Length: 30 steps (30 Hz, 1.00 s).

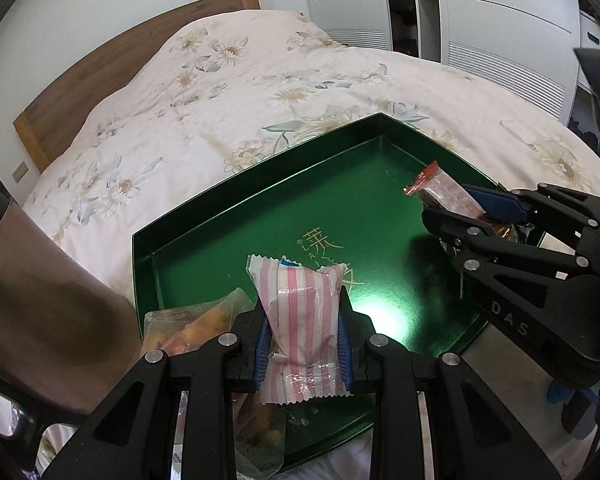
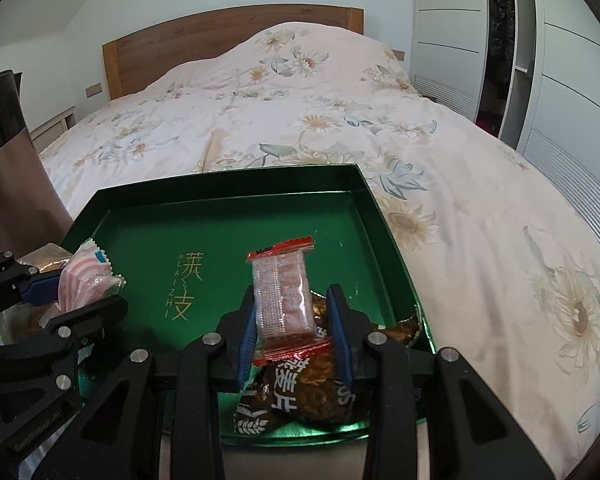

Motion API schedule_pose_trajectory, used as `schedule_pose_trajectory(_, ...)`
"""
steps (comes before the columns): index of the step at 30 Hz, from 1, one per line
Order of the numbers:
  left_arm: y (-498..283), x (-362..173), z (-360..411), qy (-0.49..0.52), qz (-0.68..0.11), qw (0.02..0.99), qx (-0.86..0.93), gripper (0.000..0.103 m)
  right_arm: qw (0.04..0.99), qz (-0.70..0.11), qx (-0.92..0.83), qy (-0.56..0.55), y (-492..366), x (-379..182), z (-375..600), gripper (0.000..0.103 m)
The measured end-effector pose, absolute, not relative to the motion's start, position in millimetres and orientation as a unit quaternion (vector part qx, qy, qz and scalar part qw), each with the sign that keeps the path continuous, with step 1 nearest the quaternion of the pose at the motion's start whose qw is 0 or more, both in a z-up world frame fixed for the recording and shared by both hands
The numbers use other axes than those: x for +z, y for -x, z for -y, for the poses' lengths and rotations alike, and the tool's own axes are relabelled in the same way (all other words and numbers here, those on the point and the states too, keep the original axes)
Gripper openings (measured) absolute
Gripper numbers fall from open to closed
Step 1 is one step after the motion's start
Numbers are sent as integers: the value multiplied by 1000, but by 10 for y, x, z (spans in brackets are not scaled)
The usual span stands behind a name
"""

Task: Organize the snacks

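Snacks sit at both near corners of a shallow green tray with gold lettering on its floor, resting on a floral quilt. The left gripper is clamped on a pink-and-white striped packet, held upright above clear orange-filled wrappers at the tray's near-left corner. The right gripper is closed around a clear red-edged packet, upright over brown wrapped snacks in the near-right corner. A wooden headboard and white wardrobe stand behind.
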<state>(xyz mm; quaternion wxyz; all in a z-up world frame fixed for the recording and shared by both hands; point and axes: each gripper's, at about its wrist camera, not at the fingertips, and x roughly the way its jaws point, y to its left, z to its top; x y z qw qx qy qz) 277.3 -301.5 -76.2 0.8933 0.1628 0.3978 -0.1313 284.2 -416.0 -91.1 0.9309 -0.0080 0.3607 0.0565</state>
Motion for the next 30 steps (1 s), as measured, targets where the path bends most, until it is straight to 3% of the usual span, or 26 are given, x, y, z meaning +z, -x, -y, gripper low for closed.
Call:
schedule_pose_trajectory(20,-2801,-856,3041,-177,-403,889,-130,25,925,-375,52,15,-2936,-1035,4123,25)
schedule_pose_trajectory(30,-2777,-861,3053,-182,-408,882,-149,33,914,-400,57,42,-3007,-1034,4045,42)
